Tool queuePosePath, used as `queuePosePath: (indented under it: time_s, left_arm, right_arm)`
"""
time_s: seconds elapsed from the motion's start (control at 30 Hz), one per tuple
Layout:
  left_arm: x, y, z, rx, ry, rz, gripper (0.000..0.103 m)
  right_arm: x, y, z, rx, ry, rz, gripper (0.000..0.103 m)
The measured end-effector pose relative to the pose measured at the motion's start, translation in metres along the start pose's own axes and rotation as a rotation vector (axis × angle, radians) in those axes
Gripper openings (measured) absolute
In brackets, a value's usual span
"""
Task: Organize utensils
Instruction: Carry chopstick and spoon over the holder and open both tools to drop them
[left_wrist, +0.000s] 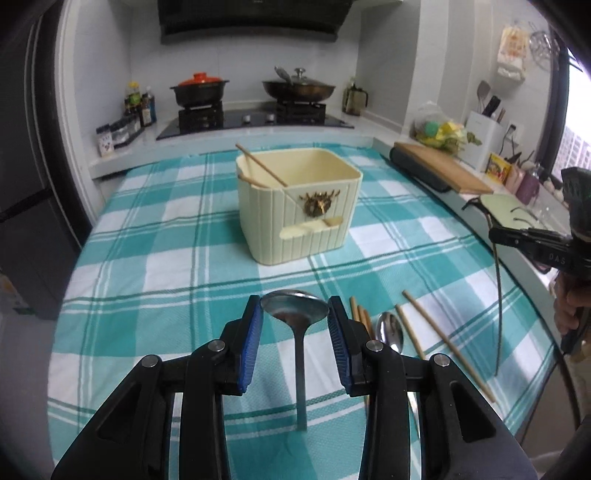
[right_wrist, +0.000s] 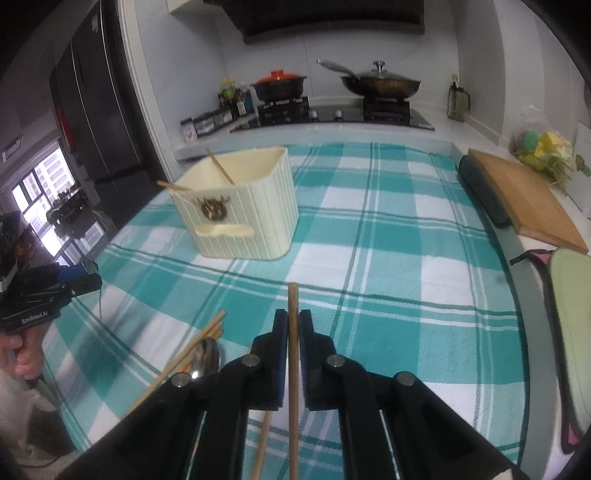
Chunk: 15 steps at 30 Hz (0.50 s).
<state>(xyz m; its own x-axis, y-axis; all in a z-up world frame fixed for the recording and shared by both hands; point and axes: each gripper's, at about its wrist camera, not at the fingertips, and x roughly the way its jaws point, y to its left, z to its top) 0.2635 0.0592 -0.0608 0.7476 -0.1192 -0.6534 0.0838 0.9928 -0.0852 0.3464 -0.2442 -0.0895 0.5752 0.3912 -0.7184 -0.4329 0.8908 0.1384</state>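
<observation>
My left gripper is shut on the bowl of a metal spoon; its blue pads press both sides and the handle hangs down toward the camera. Pinched upright in my right gripper, which is shut, is one wooden chopstick. A cream utensil holder stands mid-table beyond both grippers, with two chopsticks leaning inside. A second spoon and loose chopsticks lie on the checked cloth.
A wooden cutting board and a green mat sit along the right counter. Behind the table are a stove with two lidded pots, bottles and a bag of produce. A dark fridge stands at the left.
</observation>
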Motion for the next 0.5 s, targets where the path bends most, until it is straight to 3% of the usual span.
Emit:
queuePosePath:
  time_s: [0.23, 0.5]
  left_arm:
    - [-0.044, 0.001, 0.005, -0.032, -0.097, -0.024, 0.036]
    - [-0.06, -0.002, 0.012, -0.033, -0.111, -0.044, 0.036]
  right_arm:
    - [-0.077, 0.018, -0.003, 0.003, -0.214, -0.019, 0.006]
    - [-0.101, 0.038, 0.002, -0.002, -0.339, -0.03, 0.006]
